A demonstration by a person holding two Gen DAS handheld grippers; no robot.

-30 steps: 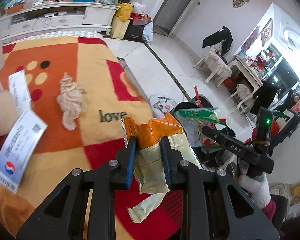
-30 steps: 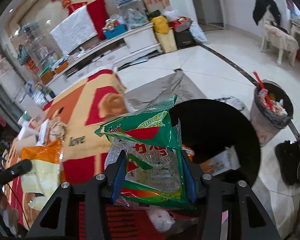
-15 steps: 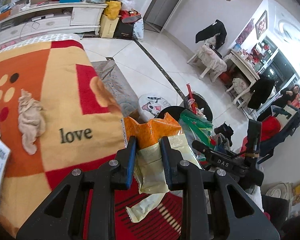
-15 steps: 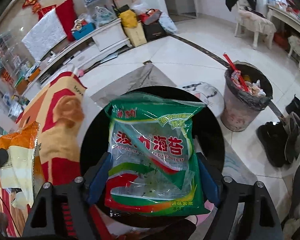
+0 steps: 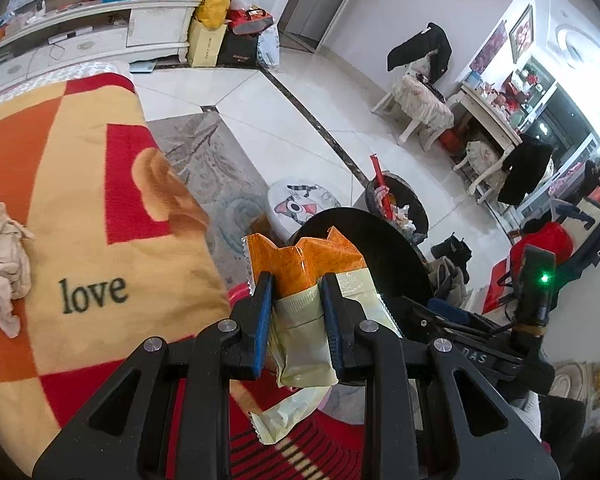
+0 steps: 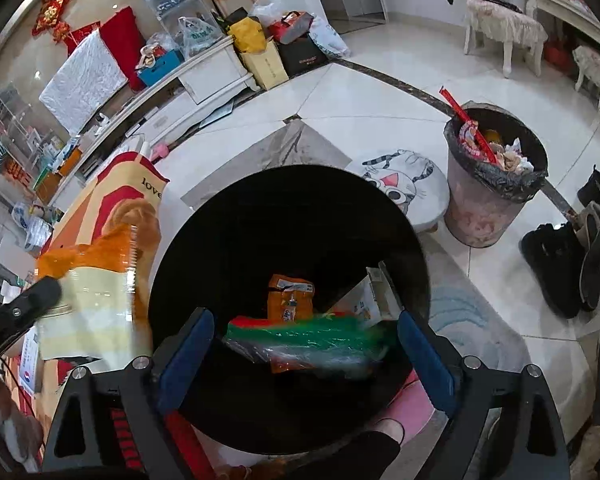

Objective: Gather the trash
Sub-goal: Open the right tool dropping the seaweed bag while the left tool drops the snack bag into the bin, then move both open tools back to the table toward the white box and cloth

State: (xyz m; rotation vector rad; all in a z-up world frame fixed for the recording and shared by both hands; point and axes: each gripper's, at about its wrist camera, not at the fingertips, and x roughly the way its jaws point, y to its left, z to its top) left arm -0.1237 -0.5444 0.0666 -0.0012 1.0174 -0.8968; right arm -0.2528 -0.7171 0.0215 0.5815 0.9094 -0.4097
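Observation:
My left gripper (image 5: 296, 296) is shut on an orange and cream snack wrapper (image 5: 300, 280), held at the near edge of a black trash bag (image 5: 384, 248). The wrapper also shows at the left of the right wrist view (image 6: 88, 292). My right gripper (image 6: 306, 340) is open over the black bag's mouth (image 6: 260, 220). A green seaweed packet (image 6: 312, 340), blurred, lies loose between its fingers, inside the bag. An orange wrapper (image 6: 290, 300) and a white carton (image 6: 372, 296) lie deeper in the bag.
An orange, red and tan "love" blanket (image 5: 80, 220) covers the surface at left, with a crumpled beige cloth (image 5: 4, 256) on it. A full grey waste bin (image 6: 492, 184) and a cat-face stool (image 6: 404, 184) stand on the tiled floor. Dark shoes (image 6: 568, 256) lie at right.
My right gripper opened and let go of the green packet, which dropped into the black bag. My left gripper moved right toward the bag with the orange wrapper still held.

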